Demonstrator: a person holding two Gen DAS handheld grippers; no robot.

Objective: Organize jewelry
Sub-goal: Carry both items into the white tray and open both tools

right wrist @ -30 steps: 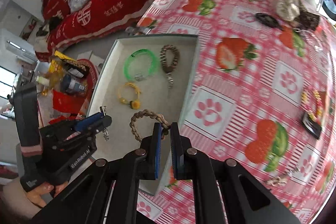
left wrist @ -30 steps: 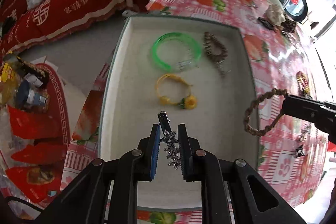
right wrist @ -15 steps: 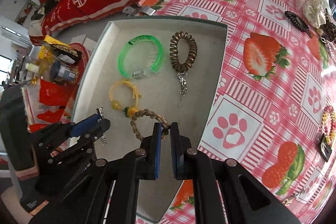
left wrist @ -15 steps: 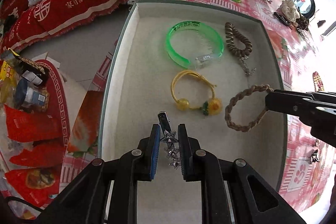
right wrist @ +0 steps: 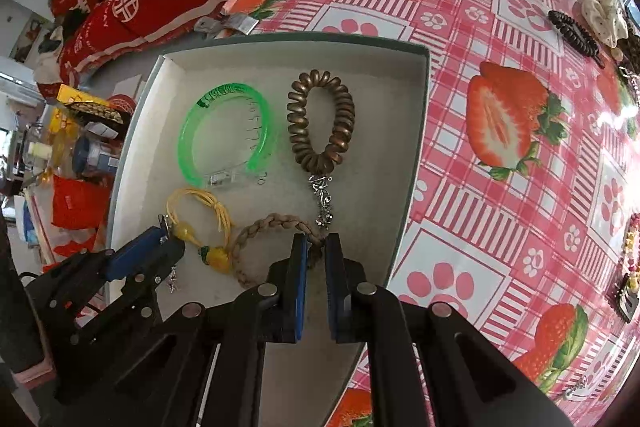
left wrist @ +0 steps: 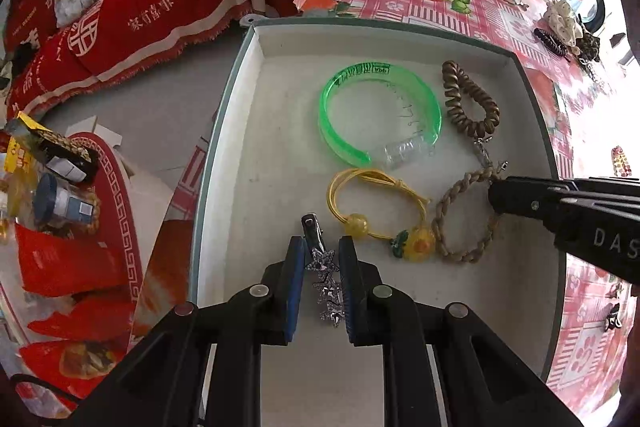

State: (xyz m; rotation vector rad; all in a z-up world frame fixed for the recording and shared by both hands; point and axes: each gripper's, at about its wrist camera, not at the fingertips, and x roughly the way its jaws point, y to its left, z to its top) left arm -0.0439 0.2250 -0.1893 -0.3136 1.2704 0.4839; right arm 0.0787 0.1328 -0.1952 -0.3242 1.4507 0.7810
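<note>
A grey-rimmed white tray (left wrist: 224, 131) (right wrist: 416, 147) holds a green bangle (left wrist: 380, 115) (right wrist: 228, 131), a brown coil bracelet (left wrist: 468, 103) (right wrist: 320, 123) with a silver charm, and a yellow cord bracelet (left wrist: 380, 211) (right wrist: 200, 223). My left gripper (left wrist: 322, 259) (right wrist: 168, 239) is shut on a silver star hair clip (left wrist: 324, 279), low over the tray's near part. My right gripper (right wrist: 316, 247) (left wrist: 496, 195) is shut on a tan braided bracelet (right wrist: 260, 231) (left wrist: 460, 219), whose loop lies on the tray floor beside the yellow one.
The strawberry tablecloth (right wrist: 520, 107) carries more pieces: a white scrunchie (right wrist: 600, 15), a dark beaded bracelet (right wrist: 572, 31), and a beaded item at the right edge (right wrist: 630, 247). Left of the tray lie red packets (left wrist: 72, 259) and a red-covered sofa (left wrist: 140, 7).
Both grippers have come down toward the tray. The right gripper has carried the braided bracelet from outside the rim to the tray floor beside the yellow bracelet.
</note>
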